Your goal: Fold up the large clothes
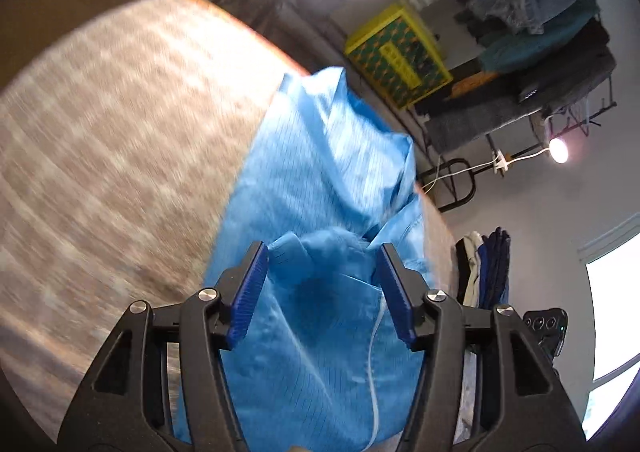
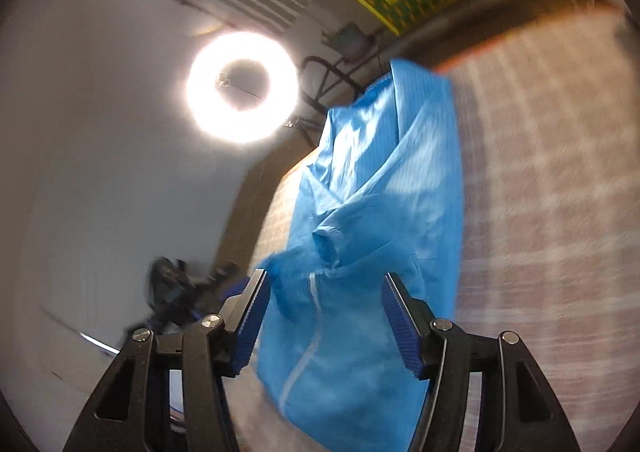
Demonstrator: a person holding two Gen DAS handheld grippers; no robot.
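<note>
Blue garment [image 1: 320,180], one only, lies in a long crumpled strip on the table [image 1: 120,140], which is covered by a pale checked cloth with an orange edge. The fabric is thin and shiny, marked with fine dark lines, and a white zip or seam [image 1: 375,372] runs down its near part. In the right wrist view the same garment [image 2: 384,180] is bunched into folds, with a gathered cuff-like opening [image 2: 326,246] near its middle, and its far end reaches the table's far edge.

Two grippers are in play, one in each view. The left gripper [image 1: 326,292] has its two blue ribbed pads spread apart over the near end of the garment; cloth shows between the pads but neither pad presses on it. The right gripper [image 2: 324,316] stands likewise, both pads parted, blue cloth in the gap and nothing pinched. Both views are smeared by motion blur, most of all the tablecloth [image 2: 552,192].

Around the room: one ring light [image 2: 243,87] glowing bright, one small lamp [image 1: 559,151] on a stand with a white cable, and one yellow crate [image 1: 398,52] with a green lattice side; what the crate holds cannot be told. A rack [image 1: 540,52] carries a heap of several dark, grey and teal clothes, too tangled to count. A few more garments [image 1: 486,264] hang beside the table's right edge.
</note>
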